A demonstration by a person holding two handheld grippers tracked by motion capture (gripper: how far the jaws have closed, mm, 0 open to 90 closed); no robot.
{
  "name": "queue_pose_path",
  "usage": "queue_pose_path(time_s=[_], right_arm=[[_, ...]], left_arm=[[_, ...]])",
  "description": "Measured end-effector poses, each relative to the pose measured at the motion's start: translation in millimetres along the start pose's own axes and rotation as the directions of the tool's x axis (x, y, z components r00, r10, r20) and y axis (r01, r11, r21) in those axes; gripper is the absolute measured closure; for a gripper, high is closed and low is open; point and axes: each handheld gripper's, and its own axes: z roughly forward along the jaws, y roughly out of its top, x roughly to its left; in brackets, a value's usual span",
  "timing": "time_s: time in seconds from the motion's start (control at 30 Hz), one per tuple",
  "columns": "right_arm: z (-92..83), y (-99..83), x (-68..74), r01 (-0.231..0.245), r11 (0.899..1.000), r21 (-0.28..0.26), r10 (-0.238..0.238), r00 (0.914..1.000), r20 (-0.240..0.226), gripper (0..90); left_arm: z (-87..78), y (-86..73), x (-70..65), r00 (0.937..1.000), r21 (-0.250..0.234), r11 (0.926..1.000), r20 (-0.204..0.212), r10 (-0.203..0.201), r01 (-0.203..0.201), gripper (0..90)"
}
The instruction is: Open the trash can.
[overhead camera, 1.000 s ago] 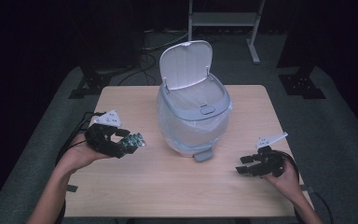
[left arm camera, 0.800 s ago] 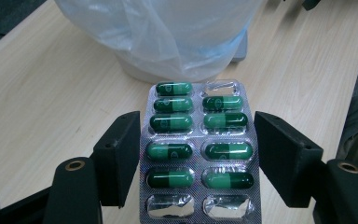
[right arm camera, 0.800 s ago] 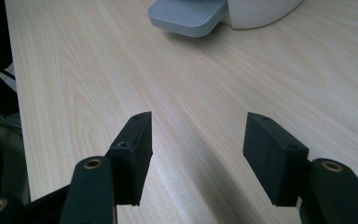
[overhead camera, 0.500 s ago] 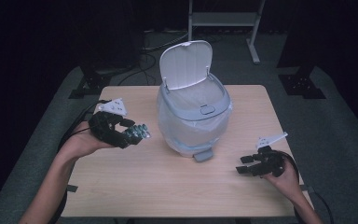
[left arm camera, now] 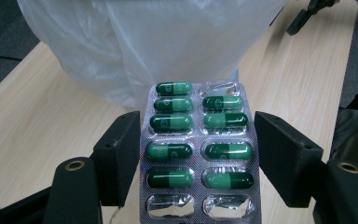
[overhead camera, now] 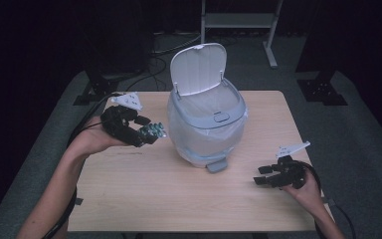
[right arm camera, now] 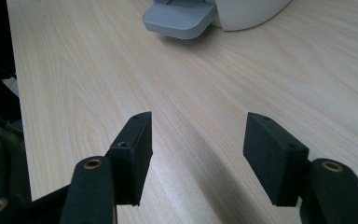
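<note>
A silver blister pack of green capsules sits between the jaws of my left gripper, which is shut on its two long edges. A few of its pockets are burst and empty. In the high view the left gripper holds the blister pack in the air just left of a white pedal bin. The bin's lid stands up and a clear bag lines it. My right gripper rests low at the table's front right, open, with nothing between its jaws.
The bin's grey pedal sticks out toward the right gripper. The wooden table has dark floor around it, with cables and stand legs behind. The bag-covered bin wall lies just ahead of the pack.
My left hand has risen and moved right toward the bin, carrying the blister pack. The right hand has stayed where it was.
</note>
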Motion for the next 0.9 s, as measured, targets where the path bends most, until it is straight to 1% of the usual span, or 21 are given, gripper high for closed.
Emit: queue_pose_path(time_s=[0.37,0.6,0.77,0.8,0.9], right_arm=[[0.2,-0.2,-1.1,-0.002,1.000,-0.004,0.002,1.0000,-0.002,41.2],[-2.6,-1.2,-3.2,-0.010,1.000,-0.013,0.009,1.0000,-0.002,41.2],[-2.9,-1.8,-4.6,-0.013,1.000,-0.013,0.013,0.9999,-0.003,41.2],[-2.8,-2.0,-4.8,-0.014,1.000,-0.012,0.014,0.9999,-0.004,41.2],[-2.5,-1.9,-4.9,-0.015,1.000,-0.012,0.015,0.9999,-0.006,41.2]], left_arm=[[-6.7,27.6,7.1,0.9996,-0.007,0.9996,0.011,0.027,-0.027,33.4],[-12.9,41.1,10.5,0.9993,-0.005,0.9993,0.006,0.037,-0.037,33.4],[-13.6,50.0,13.3,0.9988,-0.005,0.9990,0.016,0.046,-0.046,33.4],[-13.0,51.0,13.4,0.9991,-0.008,0.9993,0.018,0.037,-0.037,33.3],[-12.0,55.4,15.7,0.9988,-0.007,0.9991,0.024,0.043,-0.043,33.4]])
